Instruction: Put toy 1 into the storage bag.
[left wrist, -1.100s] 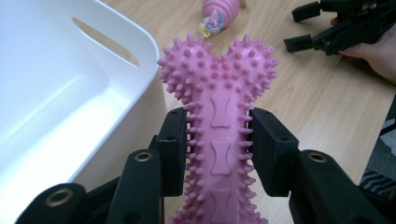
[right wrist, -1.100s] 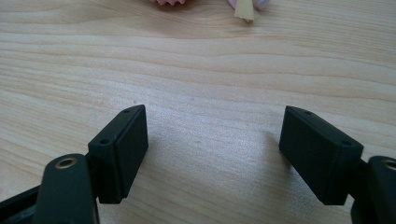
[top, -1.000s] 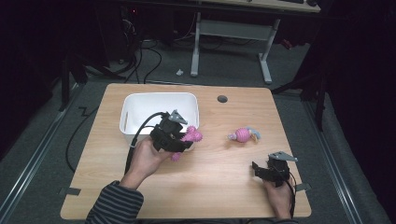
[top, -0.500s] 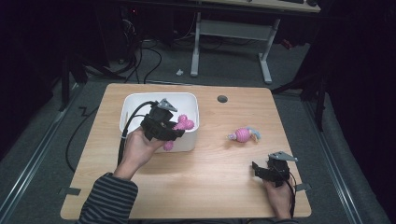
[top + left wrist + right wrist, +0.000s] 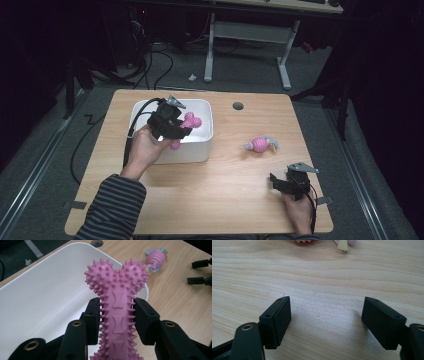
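My left gripper [image 5: 176, 131] is shut on a pink spiky bone toy [image 5: 187, 123], held over the white bin [image 5: 202, 150]. In the left gripper view the bone toy [image 5: 117, 297] stands upright between both pads, above the bin's [image 5: 45, 300] inside. A pink ribbed ball toy with pale tassels [image 5: 261, 144] lies on the table to the right of the bin. My right gripper [image 5: 286, 183] rests low near the table's front right, open, with bare wood between its fingers [image 5: 278, 320]. The ball toy [image 5: 344, 243] peeks in at the top edge of that view.
The wooden table [image 5: 225, 200] has a round cable hole [image 5: 238, 106] near its far edge. Cables [image 5: 131, 135] trail from the left gripper over the bin's left side. A desk frame stands on the floor beyond the table.
My left hand has carried the bone toy left and away from me, from the table beside the bin to above the bin. The right gripper has stayed put.
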